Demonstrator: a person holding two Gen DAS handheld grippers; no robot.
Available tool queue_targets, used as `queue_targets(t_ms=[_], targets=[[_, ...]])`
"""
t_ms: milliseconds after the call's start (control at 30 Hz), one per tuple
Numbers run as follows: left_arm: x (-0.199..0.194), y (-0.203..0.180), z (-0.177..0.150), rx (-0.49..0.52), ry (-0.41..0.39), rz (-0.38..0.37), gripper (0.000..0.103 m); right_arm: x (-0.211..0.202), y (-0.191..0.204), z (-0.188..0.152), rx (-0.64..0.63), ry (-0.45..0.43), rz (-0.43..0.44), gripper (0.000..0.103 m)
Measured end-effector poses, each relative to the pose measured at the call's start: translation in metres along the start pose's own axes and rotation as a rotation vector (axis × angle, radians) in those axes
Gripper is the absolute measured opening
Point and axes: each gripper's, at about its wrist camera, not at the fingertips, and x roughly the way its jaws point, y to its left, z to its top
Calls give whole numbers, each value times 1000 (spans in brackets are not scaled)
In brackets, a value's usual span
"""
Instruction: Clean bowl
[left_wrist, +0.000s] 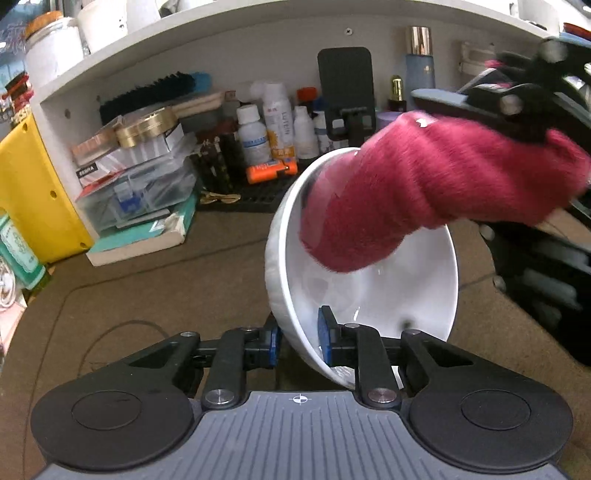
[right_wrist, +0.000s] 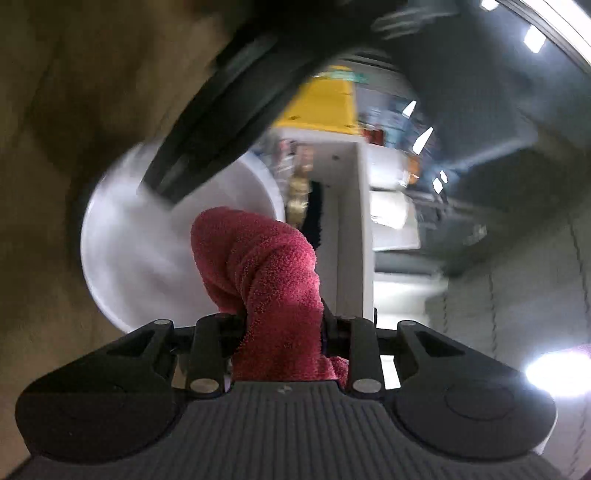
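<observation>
From the left wrist view, the left gripper (left_wrist: 300, 341) is clamped on the near rim of a white bowl (left_wrist: 399, 288), one blue pad (left_wrist: 325, 332) inside the wall and the other outside it, so the bowl is tipped up on edge with its hollow facing right, above the brown mat (left_wrist: 159, 280). A rolled crimson towel (left_wrist: 417, 195) reaches in from the right and its blunt end presses against the bowl's inner wall near the upper rim. The right gripper (left_wrist: 517, 110), blurred, is above and right of the bowl at the towel's far end. Behind the bowl a white shelf (left_wrist: 192, 40) holds spray bottles (left_wrist: 277, 122), a black brush (left_wrist: 147, 92) and stacked clear boxes (left_wrist: 136, 184); a yellow bin (left_wrist: 33, 188) stands left of the shelf. From the right wrist view, strongly rolled and smeared, the right gripper (right_wrist: 282, 328) is closed tight on the crimson towel (right_wrist: 269, 280), which bulges forward between its arms toward the bowl (right_wrist: 147, 258). The left gripper's dark body (right_wrist: 221, 122) crosses over the bowl's rim.
</observation>
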Motion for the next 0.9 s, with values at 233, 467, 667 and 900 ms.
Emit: queue_targets(t_ms=[233, 467, 667, 900], targets=[[-2, -6, 7, 37, -24, 43, 19, -9, 32, 7, -159, 33, 142, 32], [-3, -7, 11, 44, -27, 49, 17, -19, -30, 6, 542, 54, 567, 31], [-1, -5, 9, 44, -21, 49, 18, -1, -49, -45, 1164, 66, 792, 32], [8, -10, 3, -33, -29, 30, 41, 20, -43, -78, 1427, 109, 796, 32]])
